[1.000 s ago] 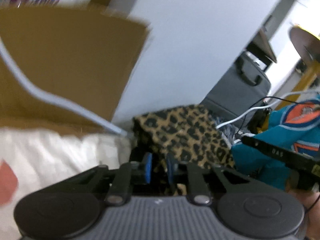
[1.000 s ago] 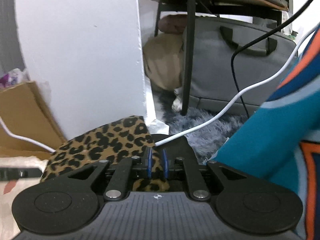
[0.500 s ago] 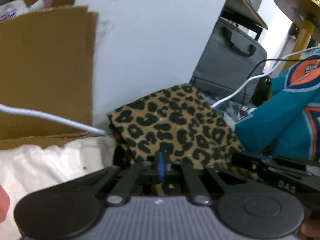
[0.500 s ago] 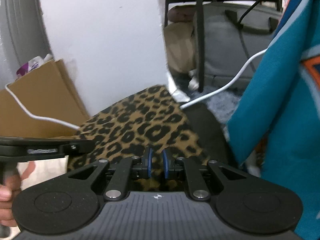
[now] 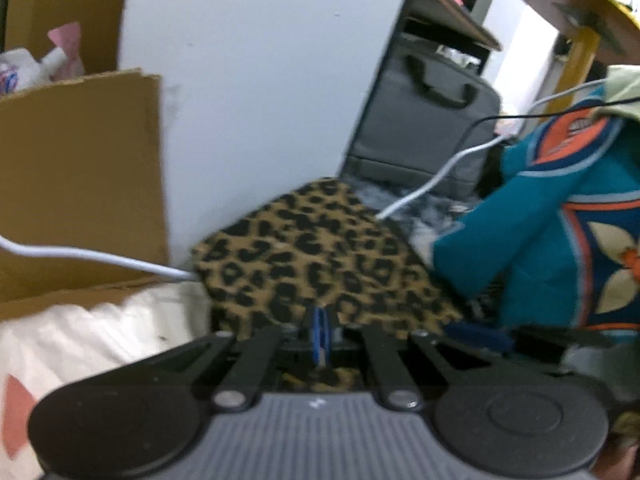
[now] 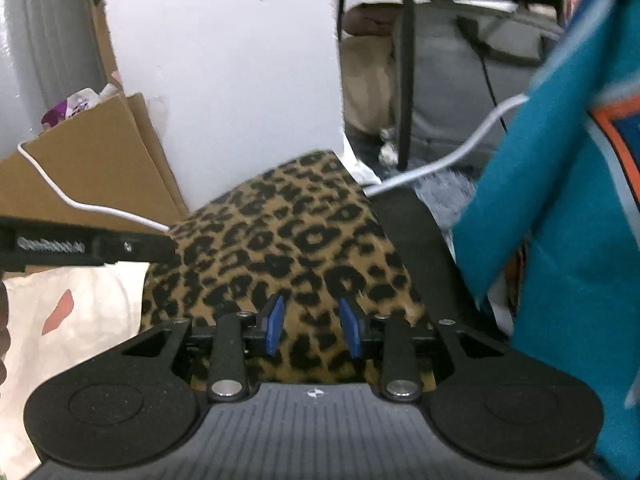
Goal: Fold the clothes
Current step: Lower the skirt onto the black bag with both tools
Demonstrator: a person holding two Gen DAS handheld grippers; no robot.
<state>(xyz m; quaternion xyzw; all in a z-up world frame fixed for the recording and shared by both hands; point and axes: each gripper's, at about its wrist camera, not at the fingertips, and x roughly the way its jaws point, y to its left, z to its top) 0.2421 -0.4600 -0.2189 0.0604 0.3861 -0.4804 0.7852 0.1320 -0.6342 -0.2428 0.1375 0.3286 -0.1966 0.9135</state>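
A folded leopard-print cloth [image 5: 320, 252] lies just ahead of both grippers, on white bedding. My left gripper [image 5: 320, 336] has its blue pads pressed together on the cloth's near edge. In the right wrist view the same leopard-print cloth [image 6: 280, 248] spreads under my right gripper [image 6: 312, 326]. Its blue pads [image 6: 274, 324] stand apart, with cloth lying between them but not pinched. The left gripper's black body [image 6: 80, 246] reaches in from the left edge of that view. A teal and orange garment [image 6: 580, 200] hangs close on the right.
A cardboard box [image 5: 80, 184] and a white wall panel [image 5: 260, 80] stand behind the cloth. A white cable [image 6: 440, 164] runs across it. A grey bag [image 5: 424, 120] sits under a desk. White bedding with pink marks [image 6: 60, 320] lies to the left.
My right gripper has opened and let go of the leopard cloth. The left gripper closed on the cloth's edge and stays shut. Both views shifted, so the cloth looks larger and flatter.
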